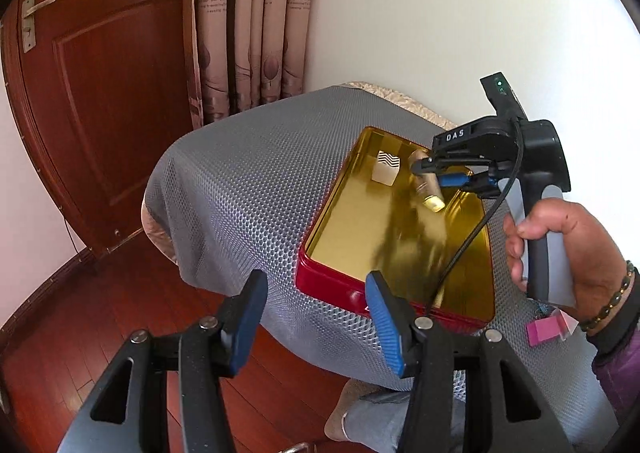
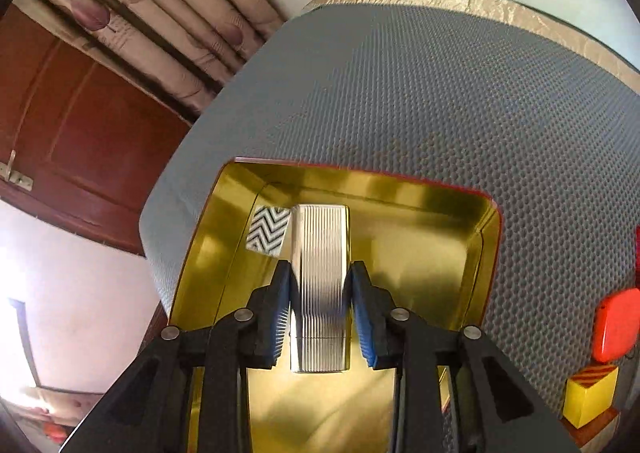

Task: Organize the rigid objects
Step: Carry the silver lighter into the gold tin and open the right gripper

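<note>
Right wrist view: right gripper (image 2: pixel 320 285) over the open red tin tray with gold interior (image 2: pixel 486 237), frame centre. Between its blue-padded fingers (image 2: pixel 362 317) lies a ribbed silver metal case (image 2: pixel 320 253), long axis pointing away from the camera. Narrow gaps show on both sides of the case; pads appear just off it, so grip looks released. A small block with a black-and-white zigzag top (image 2: pixel 269 231) sits just left of the case, near the tray's far corner.

Tray rests on a grey honeycomb-textured mat (image 2: pixel 400 93) covering the table. Lower right edge: yellow block (image 2: pixel 588 397) and a red rounded object (image 2: pixel 616 325), both on the mat outside the tray.

Left wrist view: left gripper (image 1: pixel 316 317) at lower frame, fingers apart, nothing between them, hovering near the tray's near rim. A hand (image 1: pixel 580 249) grips the right gripper's handle at right. Pink block (image 1: pixel 540 331) on the mat, lower right.
</note>
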Tool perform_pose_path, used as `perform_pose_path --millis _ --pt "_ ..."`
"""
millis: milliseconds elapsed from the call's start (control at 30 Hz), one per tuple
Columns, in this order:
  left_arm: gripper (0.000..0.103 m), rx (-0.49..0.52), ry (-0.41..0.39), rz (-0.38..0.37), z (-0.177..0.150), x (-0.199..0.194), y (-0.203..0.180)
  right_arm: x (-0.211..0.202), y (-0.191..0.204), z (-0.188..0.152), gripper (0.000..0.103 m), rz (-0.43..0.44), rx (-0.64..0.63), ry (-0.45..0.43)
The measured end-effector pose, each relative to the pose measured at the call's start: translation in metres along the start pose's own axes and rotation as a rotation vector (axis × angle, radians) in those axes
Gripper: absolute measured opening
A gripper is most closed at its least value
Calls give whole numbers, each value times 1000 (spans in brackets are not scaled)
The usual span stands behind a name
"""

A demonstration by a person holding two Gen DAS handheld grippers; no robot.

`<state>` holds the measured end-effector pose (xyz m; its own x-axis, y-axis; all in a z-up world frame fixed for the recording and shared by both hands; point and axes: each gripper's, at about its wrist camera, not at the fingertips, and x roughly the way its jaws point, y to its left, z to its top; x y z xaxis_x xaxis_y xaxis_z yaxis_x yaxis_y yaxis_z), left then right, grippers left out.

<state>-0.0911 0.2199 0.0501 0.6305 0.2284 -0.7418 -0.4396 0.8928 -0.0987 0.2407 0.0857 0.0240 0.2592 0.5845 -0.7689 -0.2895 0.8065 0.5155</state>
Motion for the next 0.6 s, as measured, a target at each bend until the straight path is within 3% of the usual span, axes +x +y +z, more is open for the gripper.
perform_pose_path --millis 33,100,167,267,367,400,500,567,600 --pt "52 3 0 2 0 0 0 -2 -1 1 41 16 15 -10" --pt "52 14 2 0 0 0 -1 -8 -3 3 63 44 36 -34" --pt "52 29 4 1 -2 1 -4 -28 -6 -2 65 50 50 -90" --pt "52 65 0 -10 -5 -1 -10 -78 -15 -24 66 146 48 -218" --pt "52 117 -6 -42 -9 -4 -19 -144 -33 -71 85 162 13 -346" --pt "52 135 -6 -58 -10 -6 -23 -164 -46 -98 95 111 -5 -403" --pt "52 194 -19 -97 -16 -12 -39 -210 -88 -165 103 -133 -30 -552" --pt "52 246 -21 -135 -21 -15 -53 -234 -126 -212 103 -419 -41 -632" --pt "52 267 -19 -147 -23 -16 -59 -238 -141 -223 103 -504 -34 -632"
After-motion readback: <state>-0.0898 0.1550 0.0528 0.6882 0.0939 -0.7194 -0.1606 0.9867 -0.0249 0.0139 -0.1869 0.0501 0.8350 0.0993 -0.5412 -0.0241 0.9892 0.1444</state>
